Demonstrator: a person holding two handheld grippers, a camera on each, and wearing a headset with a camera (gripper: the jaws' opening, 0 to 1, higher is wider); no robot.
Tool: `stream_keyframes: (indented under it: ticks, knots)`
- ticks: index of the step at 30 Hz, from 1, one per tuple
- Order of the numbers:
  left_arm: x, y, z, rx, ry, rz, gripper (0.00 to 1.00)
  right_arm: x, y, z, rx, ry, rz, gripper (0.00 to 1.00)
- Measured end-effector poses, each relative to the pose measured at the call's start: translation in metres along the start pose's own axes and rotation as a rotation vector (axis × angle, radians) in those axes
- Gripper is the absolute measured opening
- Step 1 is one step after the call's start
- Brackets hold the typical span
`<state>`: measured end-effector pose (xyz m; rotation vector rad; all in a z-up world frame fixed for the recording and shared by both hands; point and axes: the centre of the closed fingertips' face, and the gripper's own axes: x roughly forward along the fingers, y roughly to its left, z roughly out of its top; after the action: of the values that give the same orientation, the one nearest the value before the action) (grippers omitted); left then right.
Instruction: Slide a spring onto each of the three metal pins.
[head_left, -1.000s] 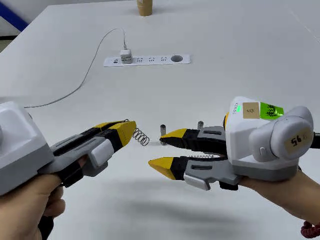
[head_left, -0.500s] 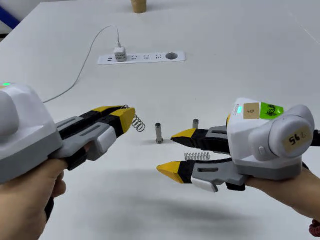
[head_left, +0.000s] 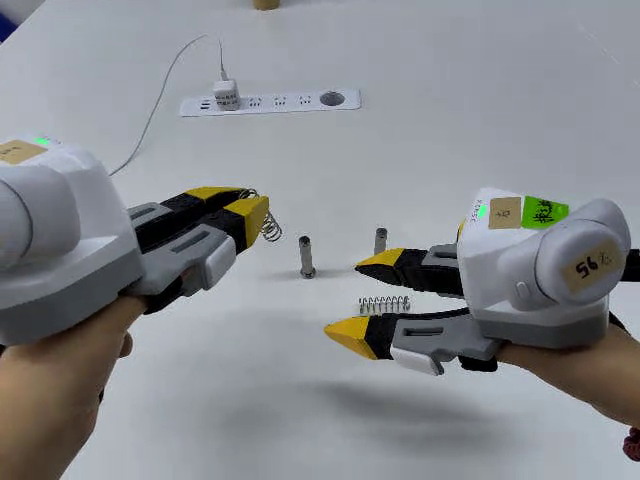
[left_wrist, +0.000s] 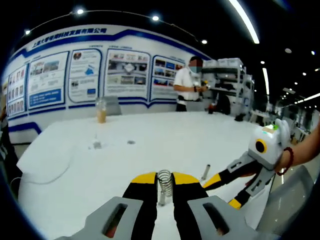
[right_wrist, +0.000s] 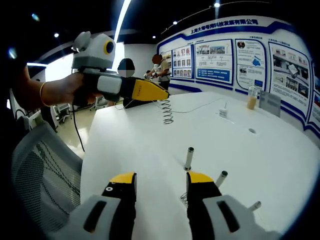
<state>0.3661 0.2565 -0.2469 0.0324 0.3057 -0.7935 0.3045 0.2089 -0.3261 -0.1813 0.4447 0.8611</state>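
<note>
- Head view: your left gripper (head_left: 250, 213) is pinching the spring (head_left: 271, 228) near the pin (head_left: 306, 256).
- Your right gripper (head_left: 350, 297) is hanging open, empty.
- You are aiming to square the coil over the pin tip.

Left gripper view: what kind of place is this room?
Probably a company showroom or training lab: a row of info posters, a big white table and a mesh office chair.

My white table (head_left: 480, 120) carries a power strip (head_left: 270, 102) at the far side with a charger (head_left: 226, 96) plugged in, its cable (head_left: 152, 112) trailing off to the left. Nearer me a left pin (head_left: 306, 256) and a right pin (head_left: 380, 241) stand upright, and a loose spring (head_left: 384, 305) lies flat just in front of them.
</note>
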Motion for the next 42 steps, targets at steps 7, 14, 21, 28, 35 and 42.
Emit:
stream_keyframes:
  ticks: [7,14,21,28,35,42]
  knots:
    - [0.015,-0.002,-0.003,0.072,0.015,-0.014,0.10,-0.003,-0.010,-0.008,0.015,0.020,-0.027,0.41]
    - [0.027,-0.004,-0.011,0.114,0.042,-0.026,0.10,-0.006,-0.019,-0.016,0.028,0.039,-0.043,0.41]
    - [0.039,0.000,-0.021,0.129,0.067,-0.026,0.10,-0.007,-0.024,-0.025,0.038,0.066,-0.048,0.41]
    - [0.051,0.002,-0.027,0.126,0.077,-0.028,0.10,-0.006,-0.028,-0.031,0.059,0.078,-0.057,0.41]
    - [0.058,0.000,-0.036,0.145,0.103,-0.040,0.10,-0.005,-0.032,-0.037,0.062,0.092,-0.060,0.41]
    - [0.063,0.001,-0.041,0.150,0.119,-0.042,0.10,-0.005,-0.035,-0.039,0.071,0.097,-0.066,0.41]
